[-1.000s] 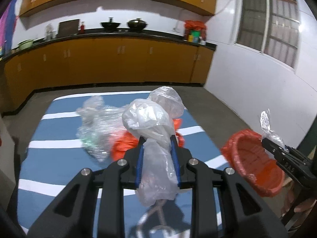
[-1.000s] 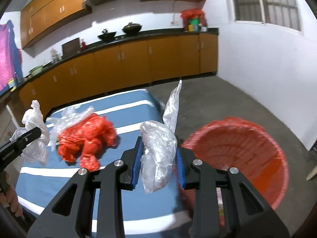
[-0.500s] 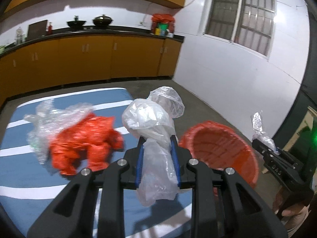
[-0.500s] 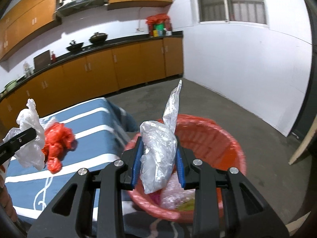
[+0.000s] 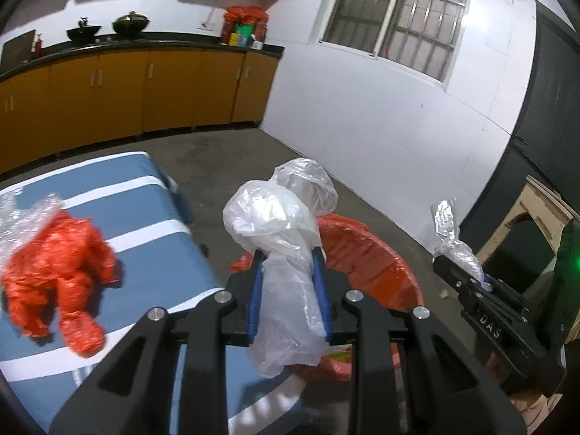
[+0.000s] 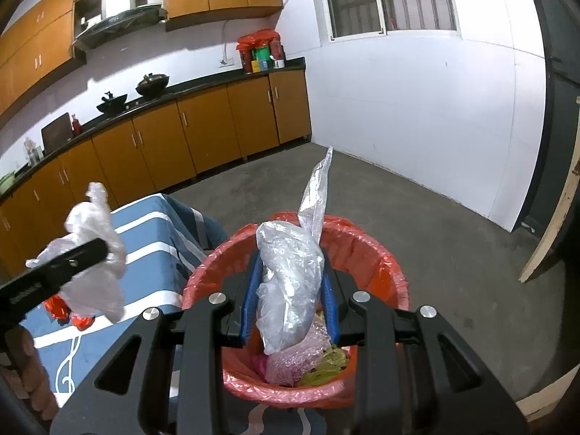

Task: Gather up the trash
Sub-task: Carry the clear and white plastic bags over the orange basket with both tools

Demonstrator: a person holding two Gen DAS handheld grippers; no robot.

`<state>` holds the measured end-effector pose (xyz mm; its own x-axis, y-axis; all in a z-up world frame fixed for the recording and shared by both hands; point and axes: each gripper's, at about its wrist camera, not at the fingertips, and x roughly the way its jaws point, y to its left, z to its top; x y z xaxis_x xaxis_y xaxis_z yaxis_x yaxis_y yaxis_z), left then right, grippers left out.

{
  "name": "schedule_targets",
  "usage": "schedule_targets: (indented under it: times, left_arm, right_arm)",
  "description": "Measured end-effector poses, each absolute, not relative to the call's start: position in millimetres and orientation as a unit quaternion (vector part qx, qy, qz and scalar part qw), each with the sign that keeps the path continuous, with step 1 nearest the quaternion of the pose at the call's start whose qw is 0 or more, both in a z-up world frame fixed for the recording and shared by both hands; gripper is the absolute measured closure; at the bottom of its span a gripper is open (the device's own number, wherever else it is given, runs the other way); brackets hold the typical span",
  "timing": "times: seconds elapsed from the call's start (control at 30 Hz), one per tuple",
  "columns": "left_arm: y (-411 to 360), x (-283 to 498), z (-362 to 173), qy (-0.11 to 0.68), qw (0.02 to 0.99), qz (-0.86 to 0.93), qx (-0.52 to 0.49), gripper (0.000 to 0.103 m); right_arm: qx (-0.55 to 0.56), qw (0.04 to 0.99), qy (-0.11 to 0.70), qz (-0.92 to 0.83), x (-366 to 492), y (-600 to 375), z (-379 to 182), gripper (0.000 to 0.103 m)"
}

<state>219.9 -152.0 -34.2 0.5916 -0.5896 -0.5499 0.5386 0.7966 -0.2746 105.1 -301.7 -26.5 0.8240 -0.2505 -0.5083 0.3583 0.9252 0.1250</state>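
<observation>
Both loads are at the drop-off stage: the right gripper point(image 6: 291, 286), clamped on a clear crumpled bag point(image 6: 290, 275), hangs over the red-lined bin point(image 6: 384, 264), so release comes next; the left gripper point(image 5: 290, 282) pinches a white plastic bag point(image 5: 279, 239) near the bin's edge and likely needs carrying further over. Only the left view shows the orange wrapper point(image 5: 58, 268) and bubble wrap point(image 5: 25, 214) left on the striped counter point(image 5: 145, 188); only the right shows the bin's contents.

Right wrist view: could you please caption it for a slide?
Right gripper holds a clear plastic bag over the red-lined bin.
</observation>
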Motion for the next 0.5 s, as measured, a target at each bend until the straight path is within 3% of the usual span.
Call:
schedule_targets:
  times: [0.5]
  left_arm:
    - [-213,243,-50,0.342,0.867,-0.362,-0.023,0.077]
  right_arm:
    - [0.144,0.943,0.250,-0.167,112,-326,-33,0.072]
